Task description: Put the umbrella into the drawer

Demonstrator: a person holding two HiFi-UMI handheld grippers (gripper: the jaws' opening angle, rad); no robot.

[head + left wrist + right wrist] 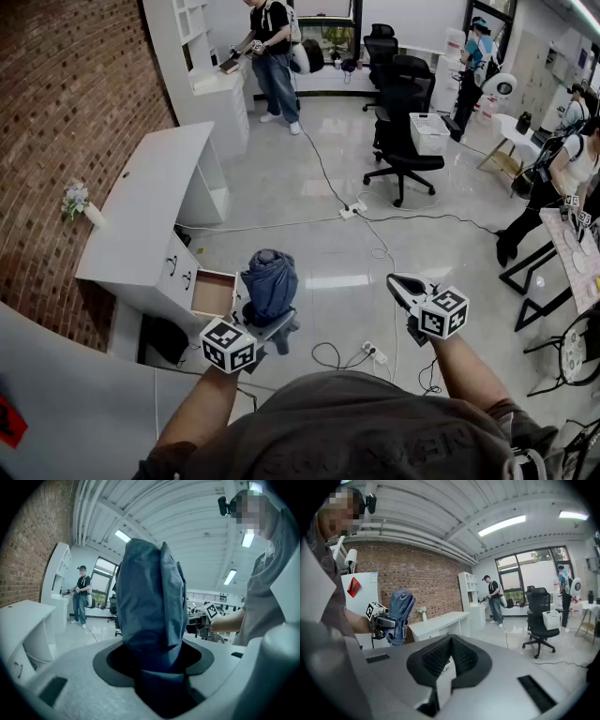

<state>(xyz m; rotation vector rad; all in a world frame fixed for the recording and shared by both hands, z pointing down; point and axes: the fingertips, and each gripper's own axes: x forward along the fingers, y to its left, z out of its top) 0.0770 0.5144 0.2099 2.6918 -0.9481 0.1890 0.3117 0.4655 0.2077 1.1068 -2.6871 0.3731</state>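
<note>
Brick wall and glossy office floor fill the head view. The white desk (150, 216) has its drawer (214, 292) pulled open, and the folded blue umbrella (269, 281) stands upright just beside that drawer.

In the left gripper view, the left gripper (154, 667) is clamped on the umbrella's lower end.

In the right gripper view, the right gripper (449, 660) is empty with its jaws together, away from the drawer.

The carry looks nearly done. Next, the umbrella probably has to be tipped flat and lowered into the drawer.

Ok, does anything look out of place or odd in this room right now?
Nothing damaged or spilled. One drawer of the white desk stands pulled open, and loose cables with a power strip trail across the floor. The left gripper holds the folded blue umbrella.
</note>
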